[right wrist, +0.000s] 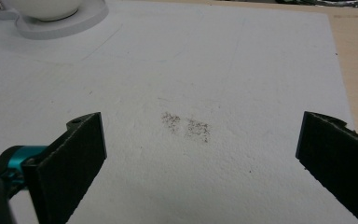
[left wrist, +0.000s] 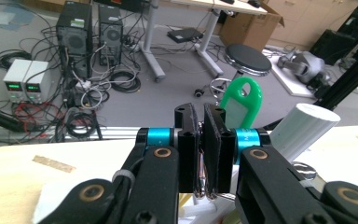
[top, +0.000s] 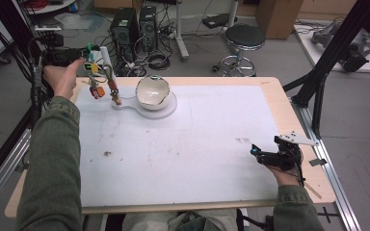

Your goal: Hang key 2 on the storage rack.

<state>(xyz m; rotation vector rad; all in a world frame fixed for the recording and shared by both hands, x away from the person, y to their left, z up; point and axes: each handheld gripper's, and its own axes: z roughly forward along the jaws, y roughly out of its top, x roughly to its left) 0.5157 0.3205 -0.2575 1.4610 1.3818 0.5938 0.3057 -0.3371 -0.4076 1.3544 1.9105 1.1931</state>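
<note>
High view: a wooden bench (top: 296, 122) carries a matte white sheet (top: 188, 144) with a few dark smudges. At its far left sits a glossy white bowl (top: 152, 91) on a flat white stand (top: 166, 109) that has a rounded base and a short tab toward the left. A slim upright post (top: 111, 86) rises from that tab. The left hand-held gripper (top: 92, 57) is raised over the far left corner, gripped by a hand (top: 63, 77) in an olive sleeve, and a bunch of keys with coloured plastic tags (top: 95, 79), green, yellow and orange, hangs from it just beside the post. The right hand-held gripper (top: 257, 151) lies low at the near right of the sheet, its grey three-cornered plate on top.

Left gripper view: the left hand-held gripper's (left wrist: 200, 154) two black textured jaws are pressed nearly together, pinching a thin metal key ring (left wrist: 204, 192). A green plastic tag (left wrist: 242, 108) with a rounded loop stands up just behind the jaws, and a white ribbed cylinder (left wrist: 305, 128) tilts at the right. Beyond are a floor with computer towers, cables and a round black stool (left wrist: 248, 58).

Right gripper view: the right hand-held gripper (right wrist: 200, 154) has its flat, woven-textured jaws spread wide over the grainy sheet, around nothing, with a dark speckled stain (right wrist: 186, 126) between them. The bowl's stand shows at the far left.
</note>
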